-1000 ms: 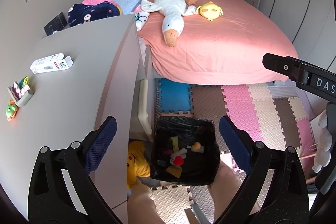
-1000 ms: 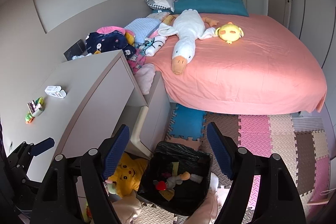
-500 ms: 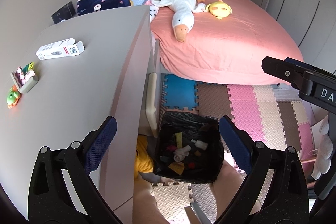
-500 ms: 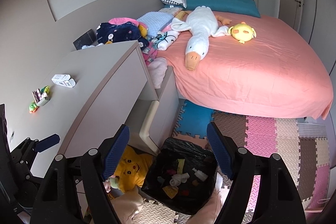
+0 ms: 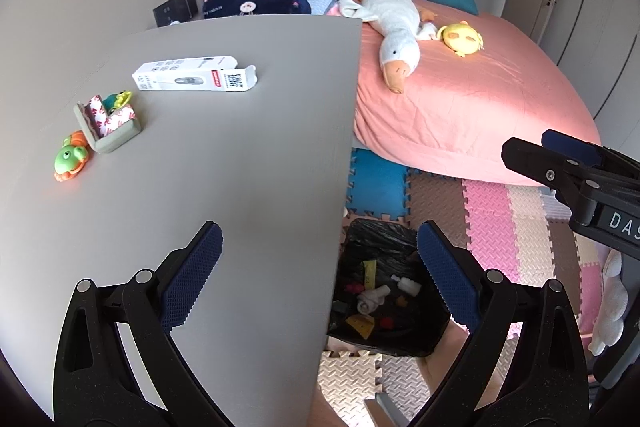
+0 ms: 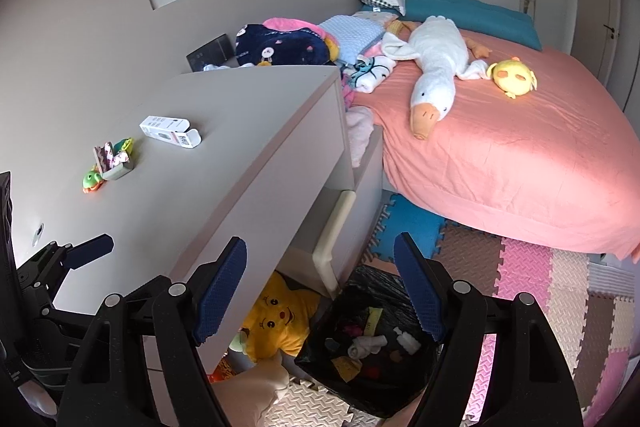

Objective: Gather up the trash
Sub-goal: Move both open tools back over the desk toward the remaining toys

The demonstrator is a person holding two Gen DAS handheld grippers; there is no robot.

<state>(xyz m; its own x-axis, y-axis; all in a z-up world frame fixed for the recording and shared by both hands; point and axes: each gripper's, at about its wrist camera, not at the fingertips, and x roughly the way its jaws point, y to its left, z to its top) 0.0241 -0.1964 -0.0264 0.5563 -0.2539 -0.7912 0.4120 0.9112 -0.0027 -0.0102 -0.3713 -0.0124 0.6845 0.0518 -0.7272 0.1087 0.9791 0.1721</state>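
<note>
Left wrist view. Left gripper (image 5: 318, 267), lower centre: jaws spread wide, nothing between them. Right gripper (image 5: 568, 167), right edge, seen side-on; its opening cannot be told from here. Grey desk top (image 5: 240, 147), left half of frame, bearing an opened white carton (image 5: 194, 79) at upper left, a small grey holder with patterned paper (image 5: 108, 125) and a green toy (image 5: 70, 159) at mid left. Black-lined trash bin (image 5: 384, 291), lower centre, on the floor just beside the desk edge, already holding several scraps.

Right wrist view. Right gripper (image 6: 320, 293), lower centre: jaws wide apart, empty. Left gripper (image 6: 86, 247) at lower left, over the desk top (image 6: 240, 147). Carton (image 6: 170, 131), holder (image 6: 112, 161) and toy (image 6: 92, 181) lie at mid left. Trash bin (image 6: 368, 347), lower centre, next to a yellow plush (image 6: 276, 319) under the desk.

Progress, judged: partly done; bin part-filled, carton and paper likely remain to collect.

Room: pink bed (image 6: 520, 147), right; white goose plush (image 6: 436, 67) and yellow chick plush (image 6: 514, 77) on it; coloured foam floor mats (image 6: 528, 267), lower right.
</note>
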